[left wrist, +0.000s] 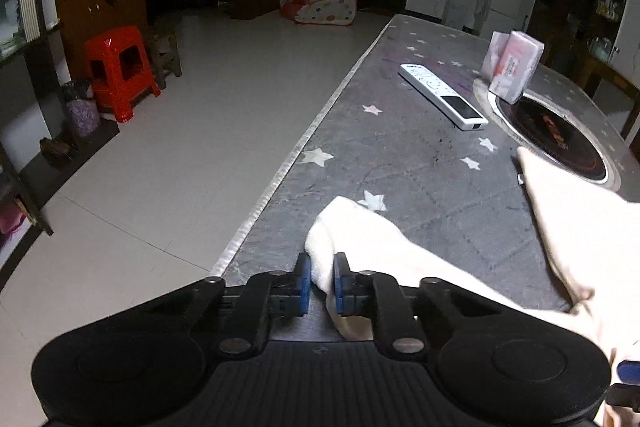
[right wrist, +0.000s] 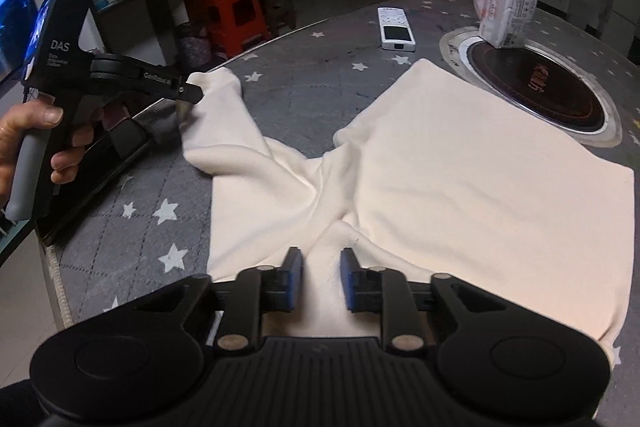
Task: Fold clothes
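Observation:
A cream long-sleeved garment [right wrist: 460, 167] lies spread on the grey star-patterned table [right wrist: 300, 99]. Its left sleeve [right wrist: 224, 119] stretches out toward the table's left edge. My left gripper [left wrist: 321, 277] is shut on the cuff end of that sleeve [left wrist: 340, 231]; it also shows in the right wrist view [right wrist: 192, 93], held in a hand. My right gripper [right wrist: 321, 277] stands above the garment's near part, by the twisted fabric where the sleeve meets the body. Its jaws stand apart with cloth below them, gripping nothing that I can see.
A white remote [right wrist: 396, 27] and a wrapped tissue pack [right wrist: 506, 11] lie at the far side. A round black hotplate [right wrist: 536, 87] is set in the table, its near rim under the garment. A dark tablet [right wrist: 96, 163] lies at the left edge. A red stool [left wrist: 120, 71] stands on the floor.

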{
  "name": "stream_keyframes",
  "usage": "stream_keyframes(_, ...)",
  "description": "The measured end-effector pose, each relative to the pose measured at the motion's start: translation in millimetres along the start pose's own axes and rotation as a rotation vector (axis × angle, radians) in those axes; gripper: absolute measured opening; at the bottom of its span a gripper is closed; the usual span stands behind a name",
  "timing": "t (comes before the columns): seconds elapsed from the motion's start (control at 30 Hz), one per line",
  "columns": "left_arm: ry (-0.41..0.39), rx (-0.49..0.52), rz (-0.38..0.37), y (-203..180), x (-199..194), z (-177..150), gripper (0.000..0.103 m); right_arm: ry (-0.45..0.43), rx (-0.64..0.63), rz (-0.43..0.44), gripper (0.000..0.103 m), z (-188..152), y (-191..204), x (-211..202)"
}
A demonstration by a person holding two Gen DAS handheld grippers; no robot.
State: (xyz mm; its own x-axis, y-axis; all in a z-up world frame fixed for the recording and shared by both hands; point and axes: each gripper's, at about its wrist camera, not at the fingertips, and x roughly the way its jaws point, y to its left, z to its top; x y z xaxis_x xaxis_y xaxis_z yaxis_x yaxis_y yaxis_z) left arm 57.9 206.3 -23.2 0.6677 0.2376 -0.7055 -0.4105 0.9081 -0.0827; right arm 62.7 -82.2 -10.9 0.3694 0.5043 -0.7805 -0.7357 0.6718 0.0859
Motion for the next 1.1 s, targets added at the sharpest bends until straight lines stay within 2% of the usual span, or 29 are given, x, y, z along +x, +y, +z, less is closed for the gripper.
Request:
stream_keyframes(0.07,-0.027,-0.016,0.005,4,-9,0,0.01,-0.01,0.012,-0.009,0.005,1,0,-2)
stream_keyframes(0.27,-0.114,-0.056,0.017,18,-44,-1,0.009,-0.084,0.061,-0.01,0.004,12,-5,-13)
stream_keyframes(0.33,-0.129,-0.074,0.01,22,-51,1,0.009,-0.069,0.079,-0.001,0.004,13,-7,-5)
stream_keyframes(0.43,-0.151,-0.083,-0.009,24,-62,6,0.009,-0.01,0.094,0.032,0.006,11,-9,10)
stream_keyframes(0.6,-0.204,-0.06,-0.072,10,-87,17,0.009,-0.058,0.078,0.026,0.012,11,-9,-14)
stream_keyframes(0.73,-0.251,-0.009,-0.166,-22,-113,22,0.009,-0.083,0.058,-0.031,0.015,9,-16,-41)
stream_keyframes(0.93,-0.278,0.112,-0.328,-95,-143,9,0.009,-0.115,0.108,-0.112,0.019,-9,-43,-75)
stream_keyframes(1.1,-0.227,0.216,-0.43,-160,-141,-13,0.01,-0.129,0.182,-0.155,0.019,-35,-71,-95)
